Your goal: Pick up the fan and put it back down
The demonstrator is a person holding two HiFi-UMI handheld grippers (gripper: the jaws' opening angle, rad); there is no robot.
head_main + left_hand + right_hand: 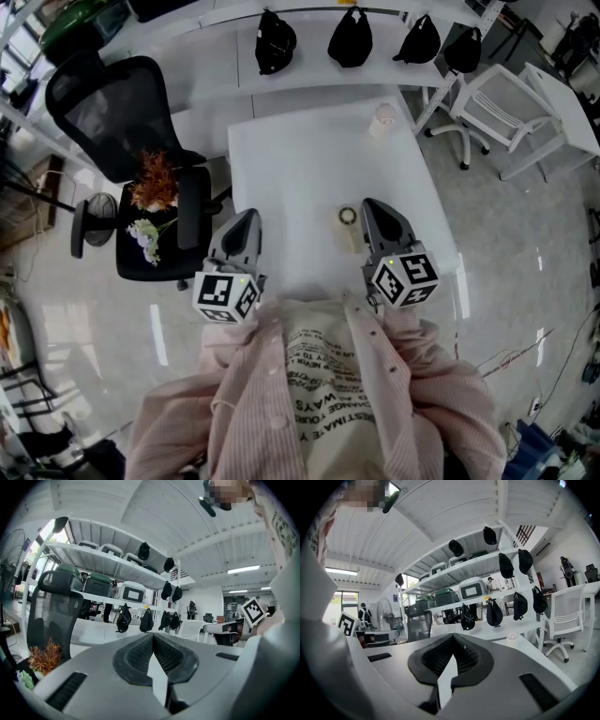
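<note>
Person in a pink striped shirt (375, 394) stands at a white square tabletop (300, 159). Left gripper (246, 217) hangs at the tabletop's left edge, fingers together, nothing between them. Right gripper (372, 206) is over the tabletop, fingers together, empty. A small roll of tape (348, 217) lies just beside it. The black round-caged standing fan (99, 217) is on the floor left of a black mesh office chair (112, 108), well apart from both grippers. Orange dried sprigs (155, 180) lie on the chair seat.
</note>
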